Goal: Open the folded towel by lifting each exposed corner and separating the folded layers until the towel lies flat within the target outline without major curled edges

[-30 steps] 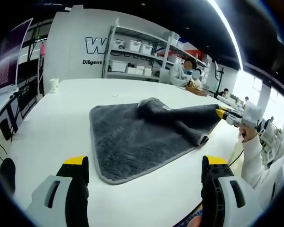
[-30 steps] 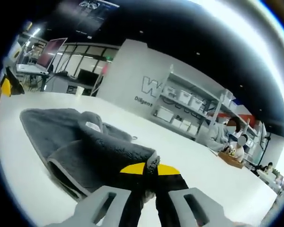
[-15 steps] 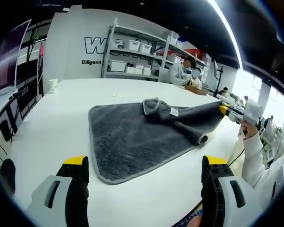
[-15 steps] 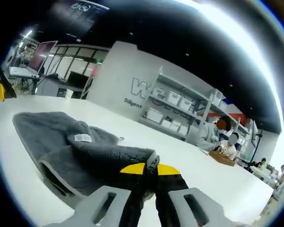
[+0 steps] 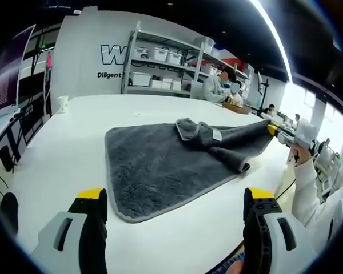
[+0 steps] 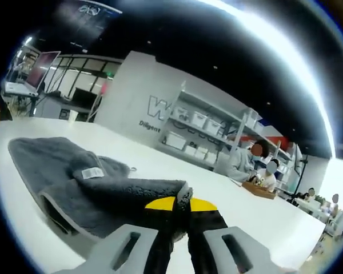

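Observation:
A dark grey towel [image 5: 160,165] lies on the white table [image 5: 63,154], its near half spread flat and its far right part still bunched, with a white label facing up. My left gripper [image 5: 174,214] stands open near the table's front edge, short of the towel, with nothing between its jaws. My right gripper [image 6: 180,204] is shut on a corner of the grey towel [image 6: 74,182] and holds it stretched above the table. That right gripper [image 5: 272,132] also appears at the towel's far right corner in the left gripper view, held by a gloved hand [image 5: 304,149].
Metal shelves [image 5: 166,68] with white bins stand against the back wall. People [image 5: 223,85] sit at a far table. A white cup [image 5: 62,104] stands at the table's far left. The table's right edge [image 5: 274,182] runs close to the towel.
The right gripper has pulled the towel corner further out to the right. The bunched fold has flattened and slid right, and the white label has turned up.

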Tool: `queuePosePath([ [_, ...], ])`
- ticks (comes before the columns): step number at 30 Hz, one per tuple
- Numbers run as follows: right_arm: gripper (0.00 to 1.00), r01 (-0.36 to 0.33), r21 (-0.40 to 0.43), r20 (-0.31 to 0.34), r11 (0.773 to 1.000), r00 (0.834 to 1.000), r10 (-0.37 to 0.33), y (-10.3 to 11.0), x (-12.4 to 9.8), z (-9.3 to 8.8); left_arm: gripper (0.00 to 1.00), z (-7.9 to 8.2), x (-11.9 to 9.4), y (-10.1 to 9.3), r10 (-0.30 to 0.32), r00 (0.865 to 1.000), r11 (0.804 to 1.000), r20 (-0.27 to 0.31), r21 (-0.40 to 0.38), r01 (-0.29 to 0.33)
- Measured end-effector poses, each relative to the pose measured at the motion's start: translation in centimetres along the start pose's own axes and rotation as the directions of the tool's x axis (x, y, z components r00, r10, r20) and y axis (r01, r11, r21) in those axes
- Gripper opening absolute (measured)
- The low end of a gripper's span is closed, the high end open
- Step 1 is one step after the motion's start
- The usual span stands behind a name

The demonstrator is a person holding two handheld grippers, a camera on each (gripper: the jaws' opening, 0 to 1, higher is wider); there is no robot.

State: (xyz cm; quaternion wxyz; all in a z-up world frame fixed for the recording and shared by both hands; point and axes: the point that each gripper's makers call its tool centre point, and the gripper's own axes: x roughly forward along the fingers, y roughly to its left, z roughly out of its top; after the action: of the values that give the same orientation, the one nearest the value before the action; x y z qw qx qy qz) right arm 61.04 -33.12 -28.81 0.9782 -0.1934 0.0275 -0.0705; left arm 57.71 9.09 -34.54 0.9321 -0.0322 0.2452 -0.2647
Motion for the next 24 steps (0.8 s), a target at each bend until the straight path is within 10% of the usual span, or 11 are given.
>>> queuePosePath([
  [24,0.0,0.097,0.022,-0.004,0.995,0.995,-0.096,-3.2,-0.2,-1.0,0.98,0.0,0.1,-0.3,-0.004,1.0,1.0,-0.006,0.007,0.004],
])
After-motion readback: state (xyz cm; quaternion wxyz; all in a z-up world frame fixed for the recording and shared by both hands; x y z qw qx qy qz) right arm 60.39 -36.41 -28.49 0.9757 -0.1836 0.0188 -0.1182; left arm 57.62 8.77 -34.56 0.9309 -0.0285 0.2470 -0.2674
